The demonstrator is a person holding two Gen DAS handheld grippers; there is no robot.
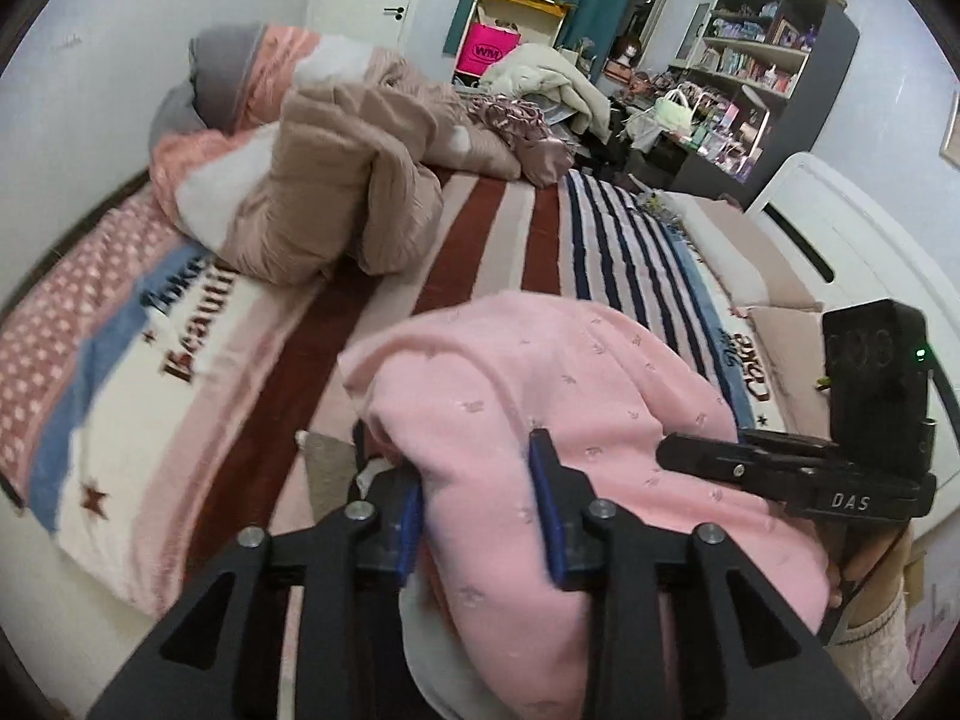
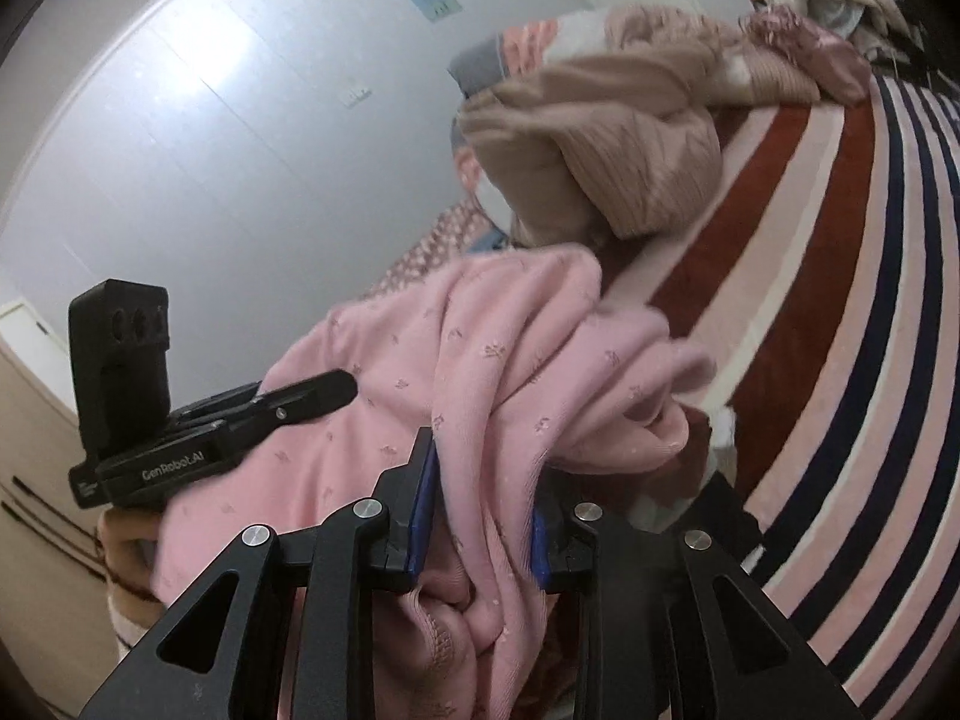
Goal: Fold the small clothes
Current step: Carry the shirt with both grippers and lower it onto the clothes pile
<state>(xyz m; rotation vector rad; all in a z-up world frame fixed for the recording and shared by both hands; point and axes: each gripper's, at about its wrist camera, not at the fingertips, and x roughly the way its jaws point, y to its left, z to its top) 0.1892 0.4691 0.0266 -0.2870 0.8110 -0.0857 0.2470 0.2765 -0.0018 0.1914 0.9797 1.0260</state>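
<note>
A pink garment (image 1: 540, 372) with tiny embroidered motifs hangs bunched above the striped bed, stretched between both grippers. In the left wrist view my left gripper (image 1: 480, 480) has a thick fold of it filling the gap between its blue pads (image 1: 547, 510), and cloth spills over the left finger. My right gripper (image 1: 666, 457) reaches in from the right edge with its fingers against the same cloth. In the right wrist view my right gripper (image 2: 486, 480) is shut on a gathered ridge of the pink garment (image 2: 480, 330). My left gripper (image 2: 345, 387) lies against the cloth at the left.
The bed is covered by a red, pink and navy striped blanket (image 1: 480, 228). A beige quilt heap (image 1: 336, 180) and pillows lie at its far end. A white bed frame (image 1: 840, 228) and cluttered shelves (image 1: 762, 60) stand to the right. A pale wall (image 2: 180, 120) is on the left.
</note>
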